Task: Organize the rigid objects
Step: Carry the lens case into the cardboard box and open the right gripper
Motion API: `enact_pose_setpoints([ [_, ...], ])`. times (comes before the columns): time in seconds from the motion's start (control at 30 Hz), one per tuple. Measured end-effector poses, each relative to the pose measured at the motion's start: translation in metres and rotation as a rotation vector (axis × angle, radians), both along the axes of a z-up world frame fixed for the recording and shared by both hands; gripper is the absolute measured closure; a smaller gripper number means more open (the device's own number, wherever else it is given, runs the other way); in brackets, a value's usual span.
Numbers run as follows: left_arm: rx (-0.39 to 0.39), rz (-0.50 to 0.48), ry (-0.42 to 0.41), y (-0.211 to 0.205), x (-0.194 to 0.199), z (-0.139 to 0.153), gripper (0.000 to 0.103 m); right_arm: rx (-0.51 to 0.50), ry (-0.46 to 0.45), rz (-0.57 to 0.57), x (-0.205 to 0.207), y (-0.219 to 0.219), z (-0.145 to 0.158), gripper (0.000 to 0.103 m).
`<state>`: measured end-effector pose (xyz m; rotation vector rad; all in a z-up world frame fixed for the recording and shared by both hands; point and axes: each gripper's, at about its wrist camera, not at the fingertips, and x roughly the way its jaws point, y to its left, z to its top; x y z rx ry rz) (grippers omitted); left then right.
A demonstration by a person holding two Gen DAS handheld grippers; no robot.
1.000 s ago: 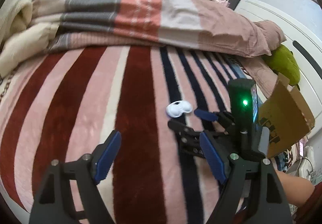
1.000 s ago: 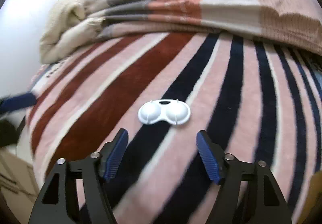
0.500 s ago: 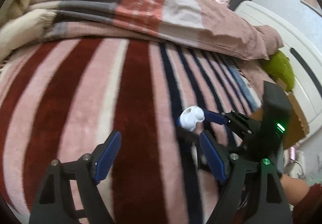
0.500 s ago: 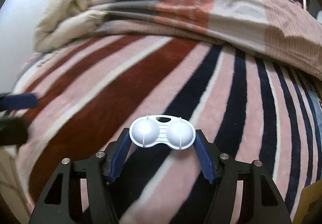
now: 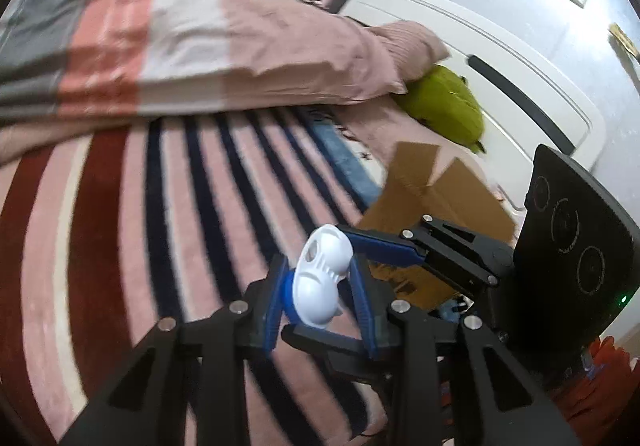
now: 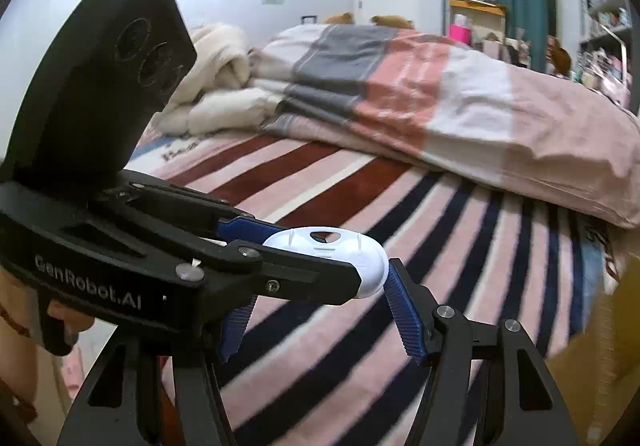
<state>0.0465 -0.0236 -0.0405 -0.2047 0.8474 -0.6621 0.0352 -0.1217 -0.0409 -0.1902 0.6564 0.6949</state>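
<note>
A white plastic piece with two round lobes (image 5: 320, 278) hangs in the air above the striped blanket (image 5: 160, 205). My left gripper (image 5: 320, 270) is shut on it across its narrow sides. My right gripper (image 5: 320, 286) comes in from the right and clamps it end to end. In the right wrist view the white piece (image 6: 332, 242) sits between the blue pads of my right gripper (image 6: 316, 286), whose right pad presses on one end. My left gripper (image 6: 316, 258) reaches in from the left, and its black finger hides the right gripper's other pad.
An open cardboard box (image 5: 436, 201) stands at the bed's right side, below a green plush toy (image 5: 444, 105) and the white headboard (image 5: 500, 57). A folded striped duvet (image 6: 400, 105) and a cream blanket (image 6: 216, 85) lie along the far side of the bed.
My right gripper closed on the white piece and lifted it off the blanket. My left gripper swung right, rose, and closed on the same piece.
</note>
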Motion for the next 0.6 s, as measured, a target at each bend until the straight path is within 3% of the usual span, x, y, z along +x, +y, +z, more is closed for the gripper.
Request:
enact_pose_setpoints([
  [0.3,0.032,-0.139,-0.025,-0.097,0.014,0.028,0.074,-0.01,-0.002,-0.134,-0.002,-0.091,0.039,0.044],
  [0.6,0.056,-0.234,0.026,-0.173,0.033,0.019,0.074,-0.076,0.065,-0.247,0.005,-0.161,0.035,0.044],
])
